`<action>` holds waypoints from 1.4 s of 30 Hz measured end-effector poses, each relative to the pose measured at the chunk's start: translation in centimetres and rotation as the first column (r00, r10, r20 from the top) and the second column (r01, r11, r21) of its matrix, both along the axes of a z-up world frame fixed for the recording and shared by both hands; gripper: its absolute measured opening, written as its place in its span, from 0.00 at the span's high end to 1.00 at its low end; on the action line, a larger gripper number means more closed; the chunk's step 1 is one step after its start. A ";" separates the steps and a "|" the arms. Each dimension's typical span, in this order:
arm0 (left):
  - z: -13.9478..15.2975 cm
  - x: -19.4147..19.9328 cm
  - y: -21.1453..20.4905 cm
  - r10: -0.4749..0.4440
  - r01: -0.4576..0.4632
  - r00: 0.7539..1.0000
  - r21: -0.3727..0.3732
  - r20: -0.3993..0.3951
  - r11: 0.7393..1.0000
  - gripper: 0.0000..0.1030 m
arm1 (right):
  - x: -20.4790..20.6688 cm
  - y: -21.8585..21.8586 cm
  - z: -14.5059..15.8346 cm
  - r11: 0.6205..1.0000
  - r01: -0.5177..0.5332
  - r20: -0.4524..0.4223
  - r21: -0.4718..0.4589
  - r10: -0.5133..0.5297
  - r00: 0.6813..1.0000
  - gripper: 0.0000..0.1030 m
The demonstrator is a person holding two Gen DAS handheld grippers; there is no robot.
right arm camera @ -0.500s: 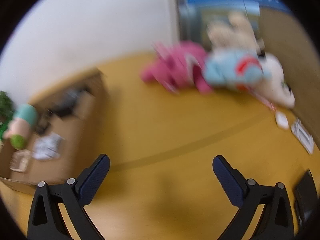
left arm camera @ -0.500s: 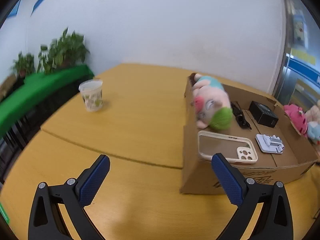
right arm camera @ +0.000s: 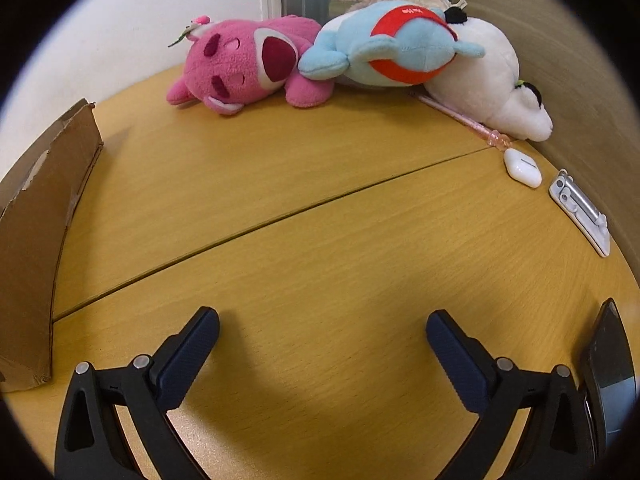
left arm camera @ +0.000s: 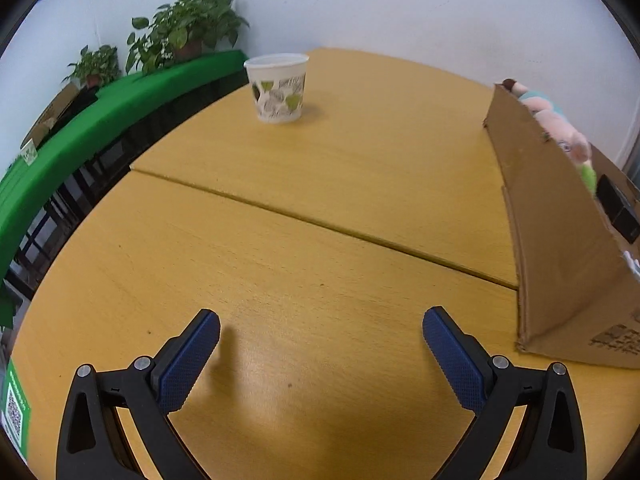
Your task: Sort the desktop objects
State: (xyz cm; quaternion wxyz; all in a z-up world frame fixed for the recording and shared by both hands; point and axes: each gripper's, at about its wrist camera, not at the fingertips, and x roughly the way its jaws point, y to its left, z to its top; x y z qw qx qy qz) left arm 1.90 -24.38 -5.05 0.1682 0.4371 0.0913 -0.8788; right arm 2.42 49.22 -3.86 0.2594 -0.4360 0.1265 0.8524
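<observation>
My left gripper is open and empty, low over the yellow wooden table. A paper cup with a leaf print stands far ahead. A cardboard box stands at the right, with a pink plush and a black item inside. My right gripper is open and empty over the table. Far ahead lie a pink plush, a blue and red plush and a white plush. The box is at the left.
A white earbud case, a pink pen and a silver folding stand lie at the right by a wall. A dark phone lies near the right finger. Potted plants stand on a green ledge left.
The left gripper has swung left and down: the cup is now nearer and the box at the right edge. The right gripper has moved closer to the plush toys, and its view is sharp.
</observation>
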 end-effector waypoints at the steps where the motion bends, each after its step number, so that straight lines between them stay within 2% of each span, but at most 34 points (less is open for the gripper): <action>1: -0.4 -0.3 -0.2 0.006 -0.006 1.000 0.000 0.015 1.000 0.00 | 0.5 -0.4 -0.1 1.000 0.009 -0.002 0.002 -0.009 1.000 0.00; 2: -0.5 -0.5 -0.1 0.009 -0.008 1.000 -0.025 0.026 1.000 0.00 | 1.3 -0.5 0.0 1.000 0.019 -0.005 0.005 -0.019 1.000 0.00; 11: -0.5 -2.0 -0.7 -0.058 0.059 0.998 -0.016 0.030 0.998 0.00 | 1.4 -0.5 0.0 1.000 0.020 -0.004 0.003 -0.020 1.000 0.00; 42: -0.5 -1.8 -0.6 -0.060 0.060 0.998 -0.016 0.028 0.998 0.00 | 1.4 -0.5 -0.1 1.000 0.020 -0.005 -0.001 -0.020 1.000 0.00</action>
